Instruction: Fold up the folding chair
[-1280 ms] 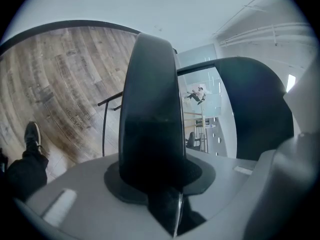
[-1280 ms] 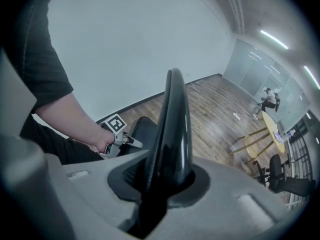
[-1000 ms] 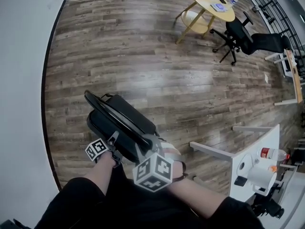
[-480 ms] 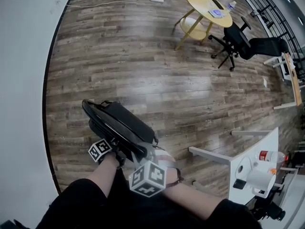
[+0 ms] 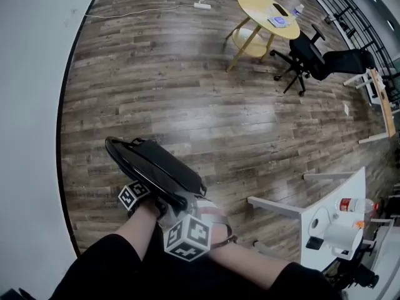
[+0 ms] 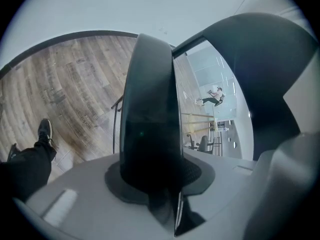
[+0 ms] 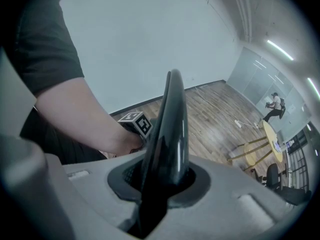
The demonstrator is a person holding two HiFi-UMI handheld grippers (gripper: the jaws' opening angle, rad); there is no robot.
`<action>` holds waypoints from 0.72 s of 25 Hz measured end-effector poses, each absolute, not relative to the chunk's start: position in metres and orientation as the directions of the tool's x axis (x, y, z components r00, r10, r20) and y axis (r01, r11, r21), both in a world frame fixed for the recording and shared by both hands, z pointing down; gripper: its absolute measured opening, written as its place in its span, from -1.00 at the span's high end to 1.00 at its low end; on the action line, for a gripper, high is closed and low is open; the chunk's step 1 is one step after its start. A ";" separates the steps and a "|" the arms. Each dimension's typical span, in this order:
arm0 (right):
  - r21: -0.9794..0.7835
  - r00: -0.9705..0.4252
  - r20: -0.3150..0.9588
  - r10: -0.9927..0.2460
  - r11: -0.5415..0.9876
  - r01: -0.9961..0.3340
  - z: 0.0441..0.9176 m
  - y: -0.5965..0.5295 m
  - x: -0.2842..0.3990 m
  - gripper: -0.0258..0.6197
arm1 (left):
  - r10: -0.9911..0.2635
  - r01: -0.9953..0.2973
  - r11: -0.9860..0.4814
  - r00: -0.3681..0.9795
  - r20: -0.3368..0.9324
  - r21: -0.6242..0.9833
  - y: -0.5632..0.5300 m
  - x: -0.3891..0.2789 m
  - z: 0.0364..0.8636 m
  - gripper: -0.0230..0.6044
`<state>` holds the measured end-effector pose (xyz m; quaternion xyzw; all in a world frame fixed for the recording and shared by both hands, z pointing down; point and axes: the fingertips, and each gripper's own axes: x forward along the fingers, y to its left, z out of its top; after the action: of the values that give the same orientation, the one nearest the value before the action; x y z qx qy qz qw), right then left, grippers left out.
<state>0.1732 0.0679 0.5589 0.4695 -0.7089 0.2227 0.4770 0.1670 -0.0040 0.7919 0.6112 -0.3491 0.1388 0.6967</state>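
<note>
A black folding chair [image 5: 153,166] stands on the wood floor just in front of me, its seat and back lying nearly flat together. My left gripper [image 5: 154,200] is shut on the chair's near edge, its marker cube on the left. In the left gripper view a broad black chair panel [image 6: 150,124] rises out from between the jaws of the left gripper [image 6: 161,186]. My right gripper [image 5: 186,206] is shut on the same chair a little to the right. In the right gripper view the chair's thin black edge [image 7: 169,129] is pinched in the right gripper [image 7: 159,184].
A white wall [image 5: 31,105] runs along the left. Far off stand a round yellow table [image 5: 265,11] and a black office chair [image 5: 312,52]; a power strip [image 5: 201,5] lies on the floor. A white desk [image 5: 337,211] with a bottle and paper rolls is at right.
The chair's two black panels have come closer together and look flatter. The chair and both grippers have drifted slightly left in the head view, the left gripper rising a little.
</note>
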 end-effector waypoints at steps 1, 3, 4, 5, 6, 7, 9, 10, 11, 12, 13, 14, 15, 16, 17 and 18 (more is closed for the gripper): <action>0.128 -0.107 0.885 -0.453 0.459 -0.879 0.558 0.068 0.173 0.70 | -0.223 -0.631 0.218 0.711 0.667 0.745 -0.003 0.168 0.792 0.53; 0.127 -0.109 0.885 -0.453 0.459 -0.880 0.558 0.066 0.173 0.70 | -0.204 -0.645 0.224 0.702 0.682 0.731 -0.002 0.171 0.791 0.53; 0.129 -0.108 0.884 -0.454 0.460 -0.879 0.557 0.065 0.173 0.70 | -0.201 -0.650 0.226 0.698 0.687 0.726 -0.003 0.174 0.790 0.53; 0.131 -0.107 0.884 -0.455 0.462 -0.877 0.557 0.064 0.174 0.70 | -0.200 -0.653 0.227 0.694 0.691 0.722 -0.005 0.176 0.789 0.53; 0.134 -0.106 0.884 -0.455 0.464 -0.876 0.556 0.063 0.174 0.70 | -0.199 -0.657 0.229 0.690 0.696 0.718 -0.006 0.179 0.788 0.53; 0.136 -0.106 0.884 -0.456 0.466 -0.874 0.556 0.063 0.174 0.70 | -0.198 -0.662 0.230 0.685 0.701 0.713 -0.007 0.181 0.788 0.53; 0.141 -0.103 0.883 -0.458 0.469 -0.872 0.555 0.063 0.174 0.70 | -0.194 -0.674 0.232 0.675 0.712 0.702 -0.009 0.186 0.786 0.53; 0.144 -0.102 0.883 -0.459 0.471 -0.870 0.554 0.063 0.174 0.70 | -0.192 -0.678 0.233 0.671 0.717 0.697 -0.010 0.189 0.784 0.53; 0.147 -0.101 0.883 -0.459 0.472 -0.869 0.554 0.064 0.175 0.70 | -0.190 -0.682 0.234 0.667 0.721 0.693 -0.010 0.191 0.783 0.54; 0.149 -0.100 0.882 -0.460 0.474 -0.868 0.553 0.064 0.175 0.70 | -0.187 -0.685 0.235 0.664 0.724 0.690 -0.011 0.193 0.782 0.54; 0.151 -0.098 0.882 -0.460 0.474 -0.867 0.553 0.063 0.176 0.70 | -0.185 -0.687 0.235 0.663 0.725 0.688 -0.011 0.195 0.781 0.54; 0.152 -0.097 0.882 -0.460 0.474 -0.867 0.553 0.063 0.177 0.70 | -0.182 -0.687 0.235 0.663 0.726 0.687 -0.012 0.196 0.781 0.54; 0.153 -0.096 0.882 -0.461 0.473 -0.867 0.553 0.062 0.178 0.70 | -0.180 -0.687 0.234 0.665 0.725 0.688 -0.012 0.197 0.780 0.54; 0.155 -0.094 0.882 -0.462 0.472 -0.868 0.552 0.062 0.179 0.70 | -0.177 -0.686 0.233 0.666 0.724 0.689 -0.012 0.198 0.780 0.54; 0.156 -0.093 0.881 -0.464 0.471 -0.868 0.552 0.061 0.180 0.71 | -0.174 -0.685 0.232 0.669 0.723 0.690 -0.012 0.199 0.780 0.54; 0.156 -0.093 0.880 -0.465 0.470 -0.869 0.552 0.061 0.179 0.71 | -0.172 -0.684 0.231 0.671 0.721 0.692 -0.012 0.200 0.779 0.54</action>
<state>0.1795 0.0607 0.5519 0.4702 -0.7090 0.2093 0.4821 0.2000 -0.0123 0.7793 0.5921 -0.3612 0.1840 0.6965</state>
